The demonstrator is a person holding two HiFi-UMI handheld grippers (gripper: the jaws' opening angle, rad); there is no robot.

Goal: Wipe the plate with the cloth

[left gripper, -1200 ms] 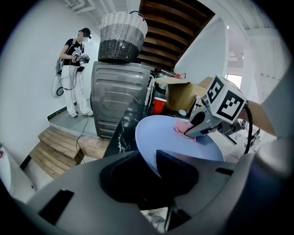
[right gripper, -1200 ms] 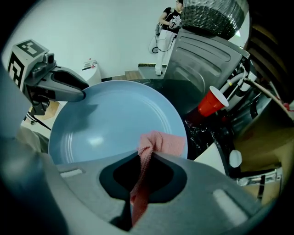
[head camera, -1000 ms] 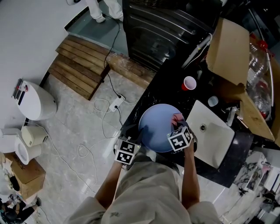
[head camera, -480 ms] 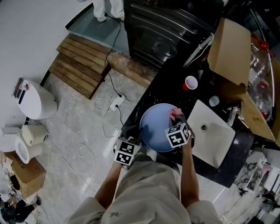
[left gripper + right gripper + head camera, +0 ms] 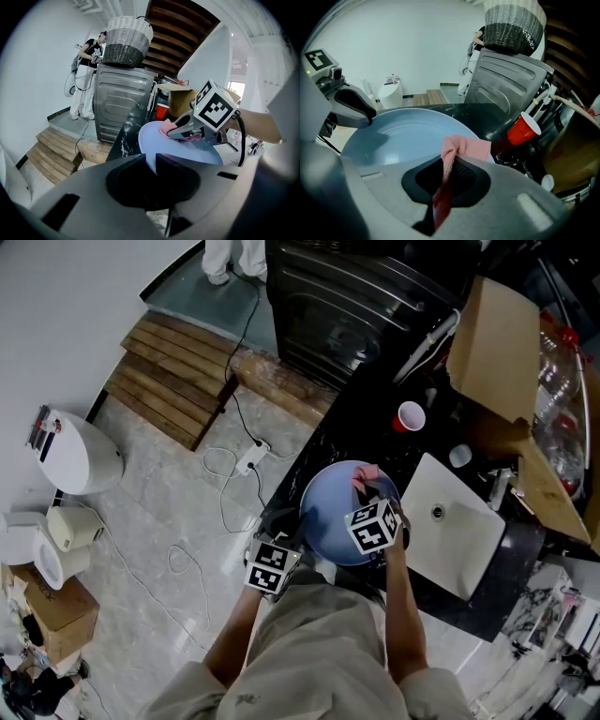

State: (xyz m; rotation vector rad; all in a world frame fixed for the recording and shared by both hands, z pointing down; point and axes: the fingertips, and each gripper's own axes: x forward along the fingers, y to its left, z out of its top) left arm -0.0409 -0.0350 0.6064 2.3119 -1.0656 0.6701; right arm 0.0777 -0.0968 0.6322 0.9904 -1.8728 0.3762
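Note:
A pale blue plate (image 5: pixel 328 512) lies at the near edge of the black counter. My left gripper (image 5: pixel 296 532) is at its near left rim. In the left gripper view the plate (image 5: pixel 187 152) runs its rim into the narrow gap of the left gripper (image 5: pixel 151 161), whose jaws are closing and pinch that rim. My right gripper (image 5: pixel 367 484) is shut on a pink cloth (image 5: pixel 366 472) and holds it on the plate's far right part. In the right gripper view the cloth (image 5: pixel 468 147) hangs folded from the right gripper (image 5: pixel 449 165) over the plate (image 5: pixel 403 136).
A red cup (image 5: pixel 408 416) stands on the counter beyond the plate. A white sink (image 5: pixel 459 531) lies to the right, a cardboard box (image 5: pixel 497 343) behind it. A dark washing machine (image 5: pixel 347 296) is at the far end, with a wicker basket (image 5: pixel 127 40) on top.
My right gripper has slid the pink cloth across the plate toward its far rim. The left gripper has stayed at the near left rim.

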